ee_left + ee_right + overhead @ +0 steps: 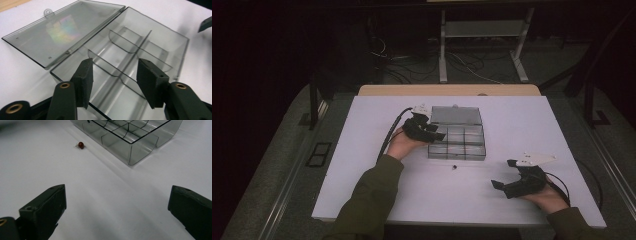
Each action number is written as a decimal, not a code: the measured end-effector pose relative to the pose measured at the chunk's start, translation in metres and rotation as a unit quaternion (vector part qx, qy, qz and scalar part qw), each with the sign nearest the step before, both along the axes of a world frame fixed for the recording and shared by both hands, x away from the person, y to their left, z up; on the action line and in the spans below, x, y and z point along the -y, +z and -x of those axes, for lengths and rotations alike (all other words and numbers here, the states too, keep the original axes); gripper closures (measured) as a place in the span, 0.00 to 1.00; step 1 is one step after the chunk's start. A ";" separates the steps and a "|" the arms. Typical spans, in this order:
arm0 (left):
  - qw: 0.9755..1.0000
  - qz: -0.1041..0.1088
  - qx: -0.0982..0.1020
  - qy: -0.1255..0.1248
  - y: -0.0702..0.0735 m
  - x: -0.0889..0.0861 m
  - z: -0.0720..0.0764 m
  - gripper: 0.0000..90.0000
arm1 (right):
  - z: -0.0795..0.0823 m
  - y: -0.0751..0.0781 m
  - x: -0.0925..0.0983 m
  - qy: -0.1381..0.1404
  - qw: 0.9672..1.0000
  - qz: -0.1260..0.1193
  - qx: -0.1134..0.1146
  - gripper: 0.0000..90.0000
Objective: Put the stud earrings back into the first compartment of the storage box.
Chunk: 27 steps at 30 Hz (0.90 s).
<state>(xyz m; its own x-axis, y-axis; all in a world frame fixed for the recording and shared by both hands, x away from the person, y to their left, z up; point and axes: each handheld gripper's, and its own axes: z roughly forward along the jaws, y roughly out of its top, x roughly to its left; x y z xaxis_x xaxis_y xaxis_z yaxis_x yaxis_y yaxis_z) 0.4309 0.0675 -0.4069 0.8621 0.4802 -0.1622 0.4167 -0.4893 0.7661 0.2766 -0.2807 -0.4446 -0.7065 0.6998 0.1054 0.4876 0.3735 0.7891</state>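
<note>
Item: clear compartment box [457, 142], 6 cells, lid [455, 115] folded flat behind it, sitting mid-table on the white tabletop [362, 150]. Left gripper [434, 134] hangs at the box's left edge, jaws partly apart over the near cells with nothing between them. Just in front of the box lies 1 small red bead [454, 166]; the right gripper [507, 175] rests well apart at the table's right, jaws wide and holding nothing.

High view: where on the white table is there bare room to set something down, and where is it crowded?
The table is bare left of the left gripper, across the far right past the compartment box, and along the near edge between the sleeves. It is crowded around the box, its open lid and the small red bead in front, near the right gripper.
</note>
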 end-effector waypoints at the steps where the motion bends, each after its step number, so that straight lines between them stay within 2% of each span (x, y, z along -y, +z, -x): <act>1: 1.000 -0.001 0.002 0.001 0.001 0.000 0.003 0.50 | 0.000 0.000 0.000 0.000 1.000 0.000 0.001 0.01; 14: 1.000 0.008 0.007 -0.007 0.007 0.002 0.031 0.42 | -0.001 0.000 0.002 0.004 1.000 -0.008 -0.003 0.01; 27: 0.999 0.031 0.019 -0.023 0.014 0.004 0.070 0.38 | -0.001 0.000 0.002 0.003 1.000 -0.007 -0.005 0.01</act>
<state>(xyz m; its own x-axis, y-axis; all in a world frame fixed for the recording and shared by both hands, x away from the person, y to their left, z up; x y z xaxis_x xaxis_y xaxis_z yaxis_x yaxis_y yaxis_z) 0.3611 0.0639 -0.3929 0.8887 0.4305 -0.1577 0.3659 -0.4588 0.8097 0.2776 -0.2828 -0.4450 -0.7092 0.6945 0.1214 0.4931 0.3655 0.7894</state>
